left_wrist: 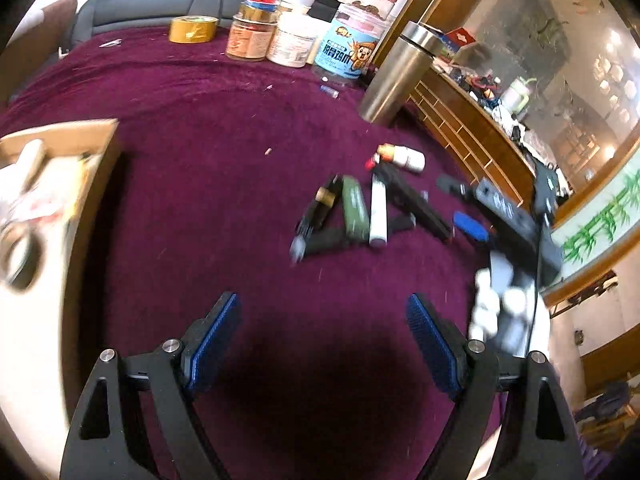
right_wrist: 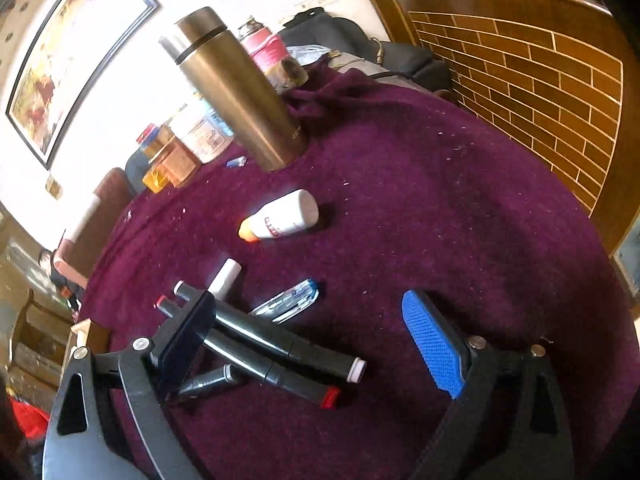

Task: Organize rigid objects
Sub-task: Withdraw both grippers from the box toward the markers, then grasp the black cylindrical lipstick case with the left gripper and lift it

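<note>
1. Left hand-held gripper (left_wrist: 324, 344) – jaws wide, empty, above the counter (left_wrist: 200, 120).
2. Right hand-held gripper (right_wrist: 316, 344) – wide, empty, over black markers (right_wrist: 280, 344).
3. Risk: crossed markers – pinching one may roll neighbours.

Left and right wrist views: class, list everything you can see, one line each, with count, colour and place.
Cloth: one, purple, covering the table.
Flask: one, steel, upright at the far side.
Jars: several, mixed colours, far edge; exact count unclear.
Tape roll: one, gold, far edge left of the jars.
Box: one, cardboard, left, holding blurred items.
White bottle: one, orange cap, lying mid-table.
Markers: several, mostly black, piled mid-table.
Blue pen: one, beside the markers.
Left gripper: open, over bare cloth.
Right gripper: open, over the markers.
</note>
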### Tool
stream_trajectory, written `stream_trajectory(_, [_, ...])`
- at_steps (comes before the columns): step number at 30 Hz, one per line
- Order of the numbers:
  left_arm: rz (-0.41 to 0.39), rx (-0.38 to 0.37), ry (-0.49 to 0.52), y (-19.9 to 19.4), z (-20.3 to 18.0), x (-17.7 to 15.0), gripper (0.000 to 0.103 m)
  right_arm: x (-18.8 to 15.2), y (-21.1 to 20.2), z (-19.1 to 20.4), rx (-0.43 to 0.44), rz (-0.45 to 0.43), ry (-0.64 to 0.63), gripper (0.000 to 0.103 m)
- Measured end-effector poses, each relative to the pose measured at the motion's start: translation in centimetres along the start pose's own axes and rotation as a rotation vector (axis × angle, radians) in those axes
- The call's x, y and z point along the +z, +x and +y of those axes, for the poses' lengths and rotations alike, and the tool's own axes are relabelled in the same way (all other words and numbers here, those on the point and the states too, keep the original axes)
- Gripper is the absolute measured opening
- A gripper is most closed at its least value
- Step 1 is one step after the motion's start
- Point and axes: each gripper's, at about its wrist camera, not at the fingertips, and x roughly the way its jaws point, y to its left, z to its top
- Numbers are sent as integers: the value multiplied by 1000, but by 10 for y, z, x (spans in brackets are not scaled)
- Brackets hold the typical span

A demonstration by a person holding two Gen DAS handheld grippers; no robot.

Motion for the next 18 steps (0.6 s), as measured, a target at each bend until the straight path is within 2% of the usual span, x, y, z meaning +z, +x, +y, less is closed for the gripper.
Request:
stream_trajectory(1, [5,14,-2,12,2,9,79,-1,-1,1,4,3,-7,96])
stream_trajectory(3, [21,23,13,35,5,29,68,-1,1,2,8,7,-15,96])
stream_trajectory(4, [18,40,31,44,4,35,51,-1,1,1,9,8,-14,96])
stream_trajectory(5, [24,83,56,54,3,41,39,-1,1,1,10,8,-13,96])
stream_trajectory(9, [67,96,85,76,1,45,37,-2,1,3,3,9,-20,96])
stream_trajectory(16, [43,183,222,93,-17,53,37,-2,0,4,-5,10,-26,96])
stream_trajectory(18, [39,227,261,96,-22,50,26,-2,0,4,0,9,-23,96])
